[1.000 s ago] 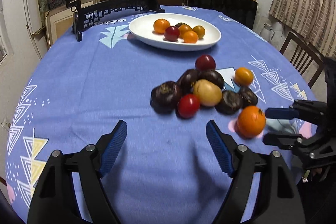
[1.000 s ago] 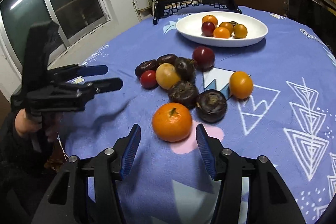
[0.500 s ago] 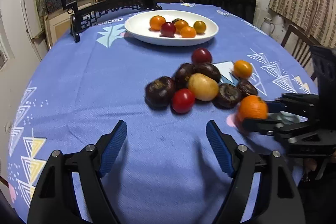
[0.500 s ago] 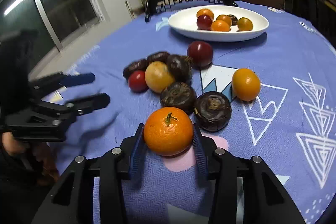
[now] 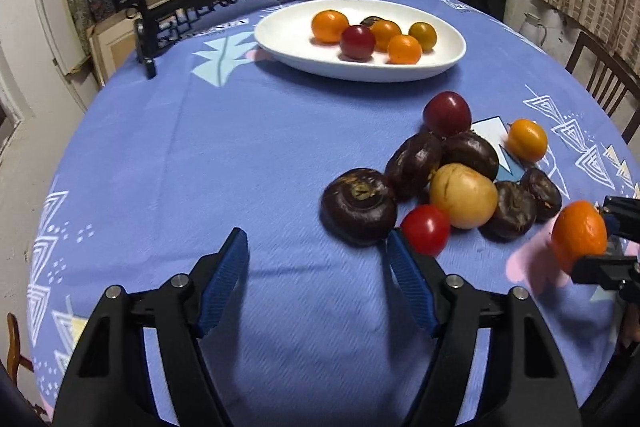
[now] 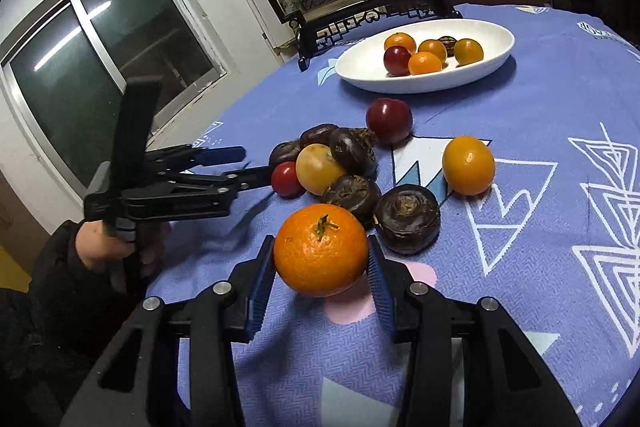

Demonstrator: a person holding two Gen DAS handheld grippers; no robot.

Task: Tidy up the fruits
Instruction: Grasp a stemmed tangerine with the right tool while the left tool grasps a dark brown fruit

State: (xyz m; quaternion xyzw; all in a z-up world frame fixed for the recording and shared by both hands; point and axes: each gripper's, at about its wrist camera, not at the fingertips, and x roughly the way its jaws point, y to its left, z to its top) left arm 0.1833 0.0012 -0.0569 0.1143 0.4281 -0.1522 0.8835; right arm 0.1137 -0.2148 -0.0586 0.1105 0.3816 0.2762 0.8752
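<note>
On the blue surface (image 5: 200, 155), the white plate (image 6: 492, 61) awaits fruit, left tongs (image 5: 316, 281) released near the pile (image 5: 444, 183), right tongs (image 6: 320, 281) clenched on the orange (image 6: 320, 250), apparently raised; next, carry it to the plate.

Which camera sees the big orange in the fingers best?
The right wrist view: the orange fills the middle, stem showing, squeezed between both blue fingers. The left wrist view shows it small at the right edge.
</note>
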